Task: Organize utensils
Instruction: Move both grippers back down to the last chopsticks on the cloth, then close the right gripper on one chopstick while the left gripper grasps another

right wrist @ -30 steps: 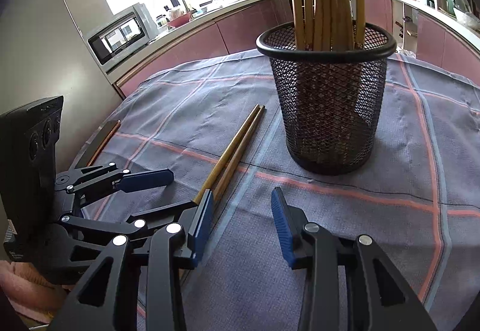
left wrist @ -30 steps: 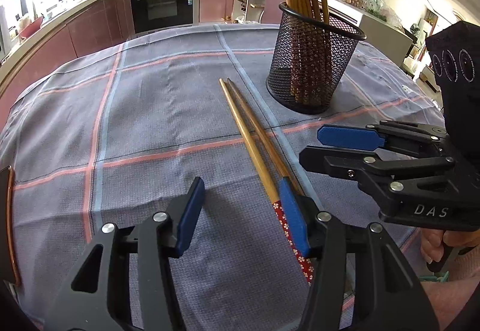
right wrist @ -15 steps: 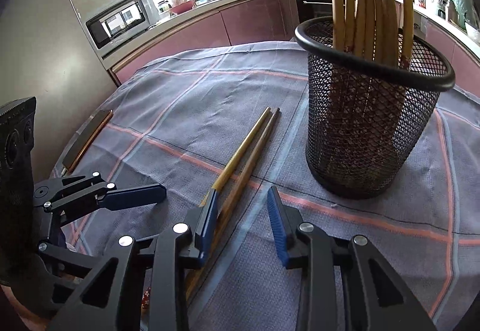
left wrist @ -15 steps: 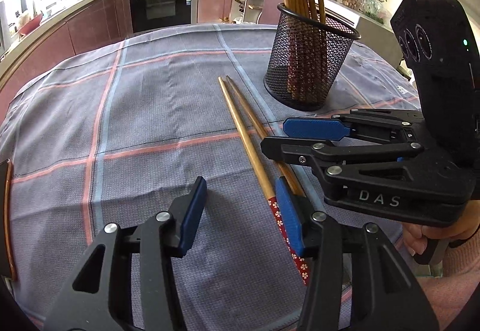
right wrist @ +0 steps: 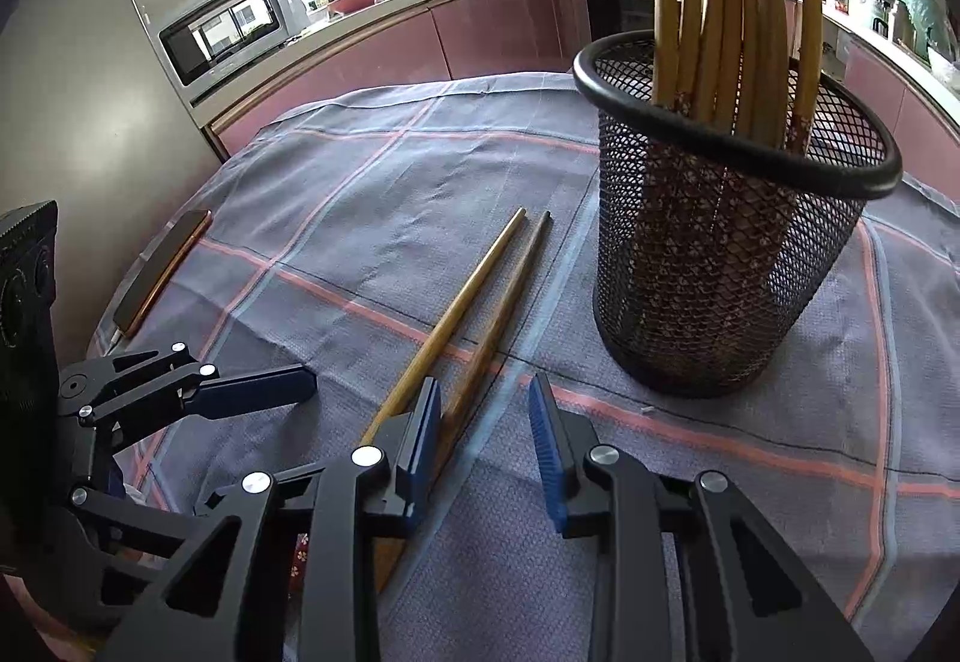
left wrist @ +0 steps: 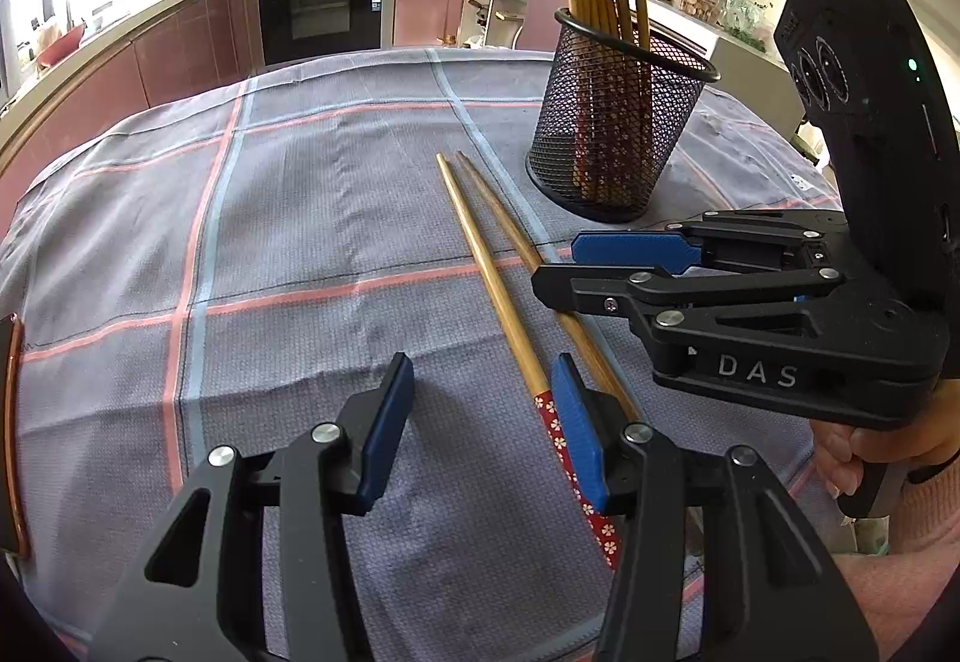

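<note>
At the far left edge of the desk, on its checked cloth, lies a phone, well apart from the work. Next comes the left gripper, released and holding nothing — its right pad sits just beside the patterned red end of the nearer chopstick. The two chopsticks lie side by side in the middle of the cloth, running from the grippers up toward the mesh cup, their tips stopping just short of its base. They look light, thin, stiff and smooth, so likely to roll or slip out of a pinch; a hold across both sticks together near the thicker patterned end seems safest. The right gripper is also released and empty, low over the sticks with one pad against them. Furthest right, the mesh cup stands upright, already holding a bundle of chopsticks.
</note>
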`<act>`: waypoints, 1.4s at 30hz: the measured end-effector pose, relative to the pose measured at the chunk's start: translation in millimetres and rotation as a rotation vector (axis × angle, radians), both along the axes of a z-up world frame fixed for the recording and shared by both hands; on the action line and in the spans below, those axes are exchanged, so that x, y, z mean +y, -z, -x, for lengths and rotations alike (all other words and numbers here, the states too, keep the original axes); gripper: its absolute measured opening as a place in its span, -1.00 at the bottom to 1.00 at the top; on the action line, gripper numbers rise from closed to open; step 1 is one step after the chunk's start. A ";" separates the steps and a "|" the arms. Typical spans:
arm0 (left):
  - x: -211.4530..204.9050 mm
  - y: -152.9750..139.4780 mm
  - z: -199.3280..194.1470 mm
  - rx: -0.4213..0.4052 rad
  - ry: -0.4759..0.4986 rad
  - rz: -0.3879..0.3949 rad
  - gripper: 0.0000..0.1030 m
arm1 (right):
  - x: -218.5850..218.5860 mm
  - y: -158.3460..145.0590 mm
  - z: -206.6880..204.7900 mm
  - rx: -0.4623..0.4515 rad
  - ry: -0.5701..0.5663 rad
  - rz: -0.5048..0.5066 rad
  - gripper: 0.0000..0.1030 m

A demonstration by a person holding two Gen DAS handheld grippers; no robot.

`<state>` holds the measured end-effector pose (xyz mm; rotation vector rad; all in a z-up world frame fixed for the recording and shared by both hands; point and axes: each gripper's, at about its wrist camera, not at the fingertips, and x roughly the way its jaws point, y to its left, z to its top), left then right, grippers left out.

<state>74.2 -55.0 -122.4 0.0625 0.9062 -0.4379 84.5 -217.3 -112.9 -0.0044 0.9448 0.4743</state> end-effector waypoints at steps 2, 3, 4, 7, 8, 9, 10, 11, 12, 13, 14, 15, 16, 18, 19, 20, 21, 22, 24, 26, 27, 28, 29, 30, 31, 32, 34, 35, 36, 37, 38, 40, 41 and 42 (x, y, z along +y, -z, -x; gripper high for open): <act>0.2 0.0 0.2 0.001 0.001 0.000 -0.09 | -0.3 0.0 -0.1 -0.001 0.006 0.005 -0.49; 0.1 0.0 -0.2 0.001 0.001 0.000 -0.09 | -0.9 -0.1 0.0 0.000 0.005 0.005 -0.49; -0.2 -0.1 -0.9 0.002 0.002 0.000 -0.09 | -1.3 -0.5 0.4 0.000 0.006 0.005 -0.51; -2.1 -0.7 -3.4 0.001 0.006 0.001 -0.10 | -5.0 -2.2 2.0 0.000 0.017 0.009 -0.59; -2.2 -0.2 -4.5 0.003 0.007 0.003 -0.11 | -6.9 -2.5 2.3 0.001 0.021 0.006 -0.62; -3.1 -0.2 -6.3 0.005 0.007 0.005 -0.13 | -8.2 -2.4 2.7 0.003 0.024 0.006 -0.62; -3.0 -0.2 -7.3 0.008 0.006 0.005 -0.16 | -9.7 -2.3 2.9 0.005 0.025 0.003 -0.62; -3.5 0.2 -9.2 0.010 0.005 0.004 -0.17 | -11.2 -2.0 3.2 0.006 0.027 0.000 -0.62; -4.4 -0.1 -11.4 0.010 0.004 0.002 -0.20 | -12.4 -1.7 3.3 0.009 0.028 -0.004 -0.62; -4.9 -0.4 -13.7 0.011 0.002 0.002 -0.22 | -13.2 -1.9 3.2 0.009 0.030 -0.008 -0.62; -5.1 -0.4 -15.7 0.014 0.002 0.004 -0.23 | -14.0 -1.9 3.1 0.009 0.033 -0.011 -0.62; -5.5 -0.3 -18.8 0.019 -0.001 0.006 -0.27 | -15.1 -1.7 2.7 0.010 0.033 -0.013 -0.62; -5.5 -0.1 -21.0 0.022 -0.002 0.006 -0.29 | -15.3 -1.4 2.6 0.011 0.033 -0.015 -0.62; -6.9 0.1 -25.9 0.026 -0.005 0.006 -0.29 | -15.7 -1.2 2.3 0.011 0.032 -0.016 -0.62; -7.8 0.0 -27.4 0.026 -0.005 0.004 -0.33 | -15.4 -1.0 1.8 0.012 0.031 -0.016 -0.62; -9.1 0.1 -29.3 0.027 -0.004 0.002 -0.34 | -15.5 -0.9 1.5 0.012 0.031 -0.017 -0.62; -10.1 0.1 -31.5 0.028 -0.003 -0.001 -0.34 | -15.7 -0.7 1.1 0.012 0.031 -0.017 -0.62; -11.9 0.1 -33.3 0.027 -0.002 -0.006 -0.35 | -15.6 -0.8 1.1 0.013 0.031 -0.017 -0.62; -14.7 0.0 -36.4 0.025 -0.001 -0.015 -0.42 | -15.9 -0.8 0.8 0.011 0.034 -0.017 -0.62; -15.7 0.7 -39.5 0.026 -0.002 -0.016 -0.45 | -17.2 -0.6 0.1 0.012 0.038 -0.021 -0.62; -15.6 0.6 -40.1 0.026 -0.003 -0.015 -0.46 | -17.6 -0.5 -0.2 0.012 0.038 -0.022 -0.62; -15.6 1.0 -40.7 0.026 -0.004 -0.015 -0.47 | -17.5 -0.5 -0.4 0.010 0.038 -0.021 -0.62; -16.0 1.3 -41.5 0.025 -0.004 -0.017 -0.48 | -17.2 -0.3 -0.5 0.009 0.037 -0.020 -0.62; -16.4 1.4 -41.6 0.024 -0.006 -0.019 -0.50 | -16.8 -0.2 -0.8 0.008 0.037 -0.019 -0.62; -16.3 1.2 -40.9 0.023 -0.007 -0.020 -0.51 | -15.9 0.1 -1.3 0.007 0.038 -0.020 -0.62; -16.5 1.3 -41.1 0.022 -0.008 -0.022 -0.51 | -15.2 0.5 -1.7 0.005 0.039 -0.020 -0.62; -17.0 1.5 -41.8 0.022 -0.011 -0.021 -0.56 | -15.6 0.7 -1.4 0.003 0.042 -0.022 -0.64; -16.6 1.7 -42.1 0.023 -0.012 -0.019 -0.59 | -15.8 0.8 -1.3 0.003 0.045 -0.024 -0.65; -16.7 1.9 -42.6 0.025 -0.013 -0.016 -0.64 | -16.5 1.1 -1.3 0.002 0.047 -0.027 -0.66; -16.7 2.0 -42.9 0.027 -0.014 -0.012 -0.71 | -17.2 1.4 -0.9 0.003 0.053 -0.032 -0.69; -16.2 2.3 -43.2 0.030 -0.016 -0.007 -0.74 | -18.2 1.7 -1.1 0.006 0.057 -0.041 -0.74; -16.2 2.5 -43.2 0.032 -0.023 0.000 -0.77 | -20.9 2.2 -1.9 0.014 0.061 -0.064 -0.81; -16.0 2.4 -42.8 0.032 -0.025 0.002 -0.77 | -22.1 2.3 -2.4 0.017 0.065 -0.073 -0.83; -15.6 2.5 -42.3 0.034 -0.028 0.007 -0.80 | -22.5 2.4 -2.0 0.017 0.069 -0.078 -0.83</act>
